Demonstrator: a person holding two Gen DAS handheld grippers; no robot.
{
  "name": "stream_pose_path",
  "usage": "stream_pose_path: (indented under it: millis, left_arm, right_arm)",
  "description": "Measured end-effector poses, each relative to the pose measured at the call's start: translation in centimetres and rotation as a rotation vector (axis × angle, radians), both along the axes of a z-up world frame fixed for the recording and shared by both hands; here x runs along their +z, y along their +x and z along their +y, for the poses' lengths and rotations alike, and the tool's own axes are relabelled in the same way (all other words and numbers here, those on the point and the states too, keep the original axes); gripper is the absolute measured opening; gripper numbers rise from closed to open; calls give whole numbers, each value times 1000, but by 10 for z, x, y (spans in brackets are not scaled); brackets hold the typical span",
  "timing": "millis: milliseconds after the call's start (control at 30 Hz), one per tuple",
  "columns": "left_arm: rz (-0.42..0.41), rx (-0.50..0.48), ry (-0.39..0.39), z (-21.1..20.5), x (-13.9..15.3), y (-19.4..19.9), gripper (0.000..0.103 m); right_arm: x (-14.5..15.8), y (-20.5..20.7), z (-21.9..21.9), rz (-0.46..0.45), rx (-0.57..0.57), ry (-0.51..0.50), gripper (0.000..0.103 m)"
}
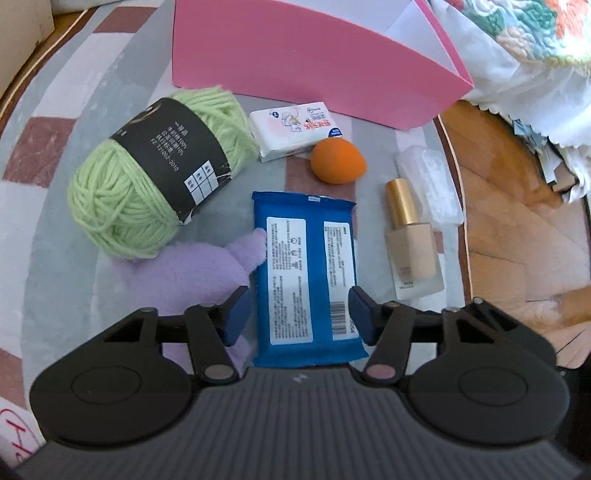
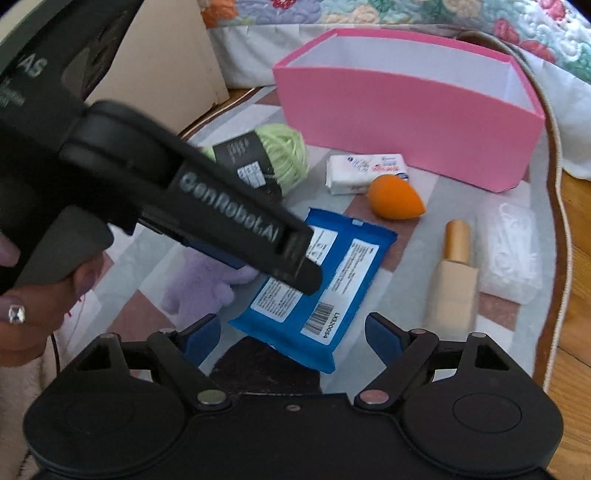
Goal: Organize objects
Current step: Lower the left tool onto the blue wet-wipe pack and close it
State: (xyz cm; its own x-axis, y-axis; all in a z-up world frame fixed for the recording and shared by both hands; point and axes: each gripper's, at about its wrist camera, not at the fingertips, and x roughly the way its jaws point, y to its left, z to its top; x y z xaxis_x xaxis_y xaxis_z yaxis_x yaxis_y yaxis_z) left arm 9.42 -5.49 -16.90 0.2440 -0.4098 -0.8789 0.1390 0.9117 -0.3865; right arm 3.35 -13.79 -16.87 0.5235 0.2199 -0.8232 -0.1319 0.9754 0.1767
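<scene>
Left gripper [image 1: 301,314] astride blue wipes pack [image 1: 306,273].

Off to your right, herringbone wood floor [image 1: 517,236] shows past the rug's edge. A floral quilt [image 2: 406,14] lies behind, a cardboard box [image 2: 166,55] stands far left.

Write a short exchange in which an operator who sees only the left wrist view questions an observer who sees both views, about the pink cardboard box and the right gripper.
Operator: What is the inside of the tall pink cardboard box like?
Observer: Its inner walls are white. Its floor is hidden from both views.
Operator: How does the right gripper stand?
Observer: It is open. The near corner of the blue plastic wipes pack lies between its fingers, and the pads are clear of it.
</scene>
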Motion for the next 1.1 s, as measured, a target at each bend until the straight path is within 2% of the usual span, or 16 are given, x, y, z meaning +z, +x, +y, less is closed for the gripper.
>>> stream_pose_path:
  millis: [100,167,233,333,400,467,567,700,800,900,967,1100]
  left_arm:
    - [-9,0,-8,-1,-5,0,53]
    - [2,3,-8,-3,-12,0,50]
    - [20,10,-7,-6,-21,-2,50]
    - [-1,26,-6,-8,-21,-8,50]
    - [3,31,-44,-7,-21,-10,49]
    - [28,45,-103,-4,-24,-10,49]
    - [45,57,-144,-3,-26,-9,49]
    - [38,80,-147,-5,-29,-10,48]
    - [5,68,-108,-12,-28,-14,48]
    - [-20,41,-79,-18,-24,-20,48]
    - [-25,26,-74,-20,-21,-23,48]
    - [-42,16,-85,-20,-9,-31,48]
  right_arm:
    - [-11,5,1,6,-12,-9,83]
    - [-18,8,0,20,-27,5,74]
    - [-21,10,-1,24,-44,2,72]
    - [-25,9,-6,45,-62,32,72]
    - [-23,7,-7,46,-67,32,71]
    - [-21,4,-7,42,-73,22,76]
    - [-22,4,-9,47,-81,18,81]
    - [-31,13,-8,46,-86,9,87]
    - [-33,12,2,26,-74,-45,90]
    - [-29,6,6,-6,-72,-74,82]
    - [-24,5,4,-9,-74,-82,73]
    - [-15,2,-6,-2,-85,-34,68]
